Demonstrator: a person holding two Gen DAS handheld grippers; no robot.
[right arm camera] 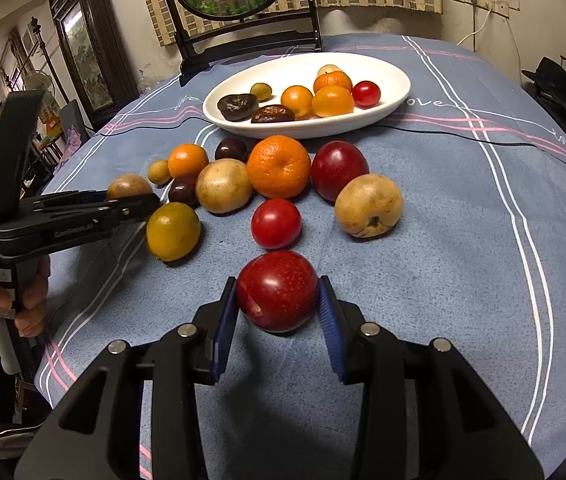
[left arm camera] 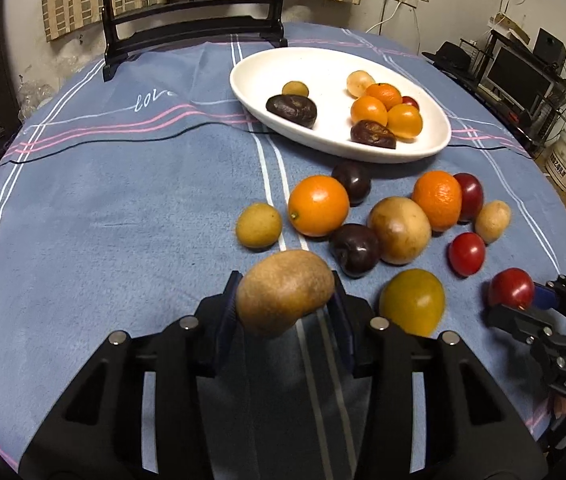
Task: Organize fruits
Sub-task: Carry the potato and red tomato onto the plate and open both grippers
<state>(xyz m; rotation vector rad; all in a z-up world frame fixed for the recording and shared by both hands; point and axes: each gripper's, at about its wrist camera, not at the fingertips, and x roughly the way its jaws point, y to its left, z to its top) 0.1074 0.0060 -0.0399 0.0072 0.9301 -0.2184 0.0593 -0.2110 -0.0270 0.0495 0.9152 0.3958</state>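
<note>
Loose fruit [right arm camera: 279, 166] lies clustered on the tabletop [right arm camera: 463, 240] before a dish [right arm camera: 395, 80] holding more fruit; a framed stand [right arm camera: 243, 46] sits behind the dish.

Right gripper [right arm camera: 278, 300] clamped on red plum [right arm camera: 277, 290], loose fruit mid-table, white dish [right arm camera: 395, 92] toward tablecloth's [right arm camera: 463, 240] far edge

Loose fruit [right arm camera: 279, 166] before plate [right arm camera: 387, 112]

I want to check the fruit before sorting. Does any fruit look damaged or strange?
Yes. The red plum held in the right tongs has a small cut in its skin, low on its left side. In the white dish, two dark fruits look shrivelled.
</note>
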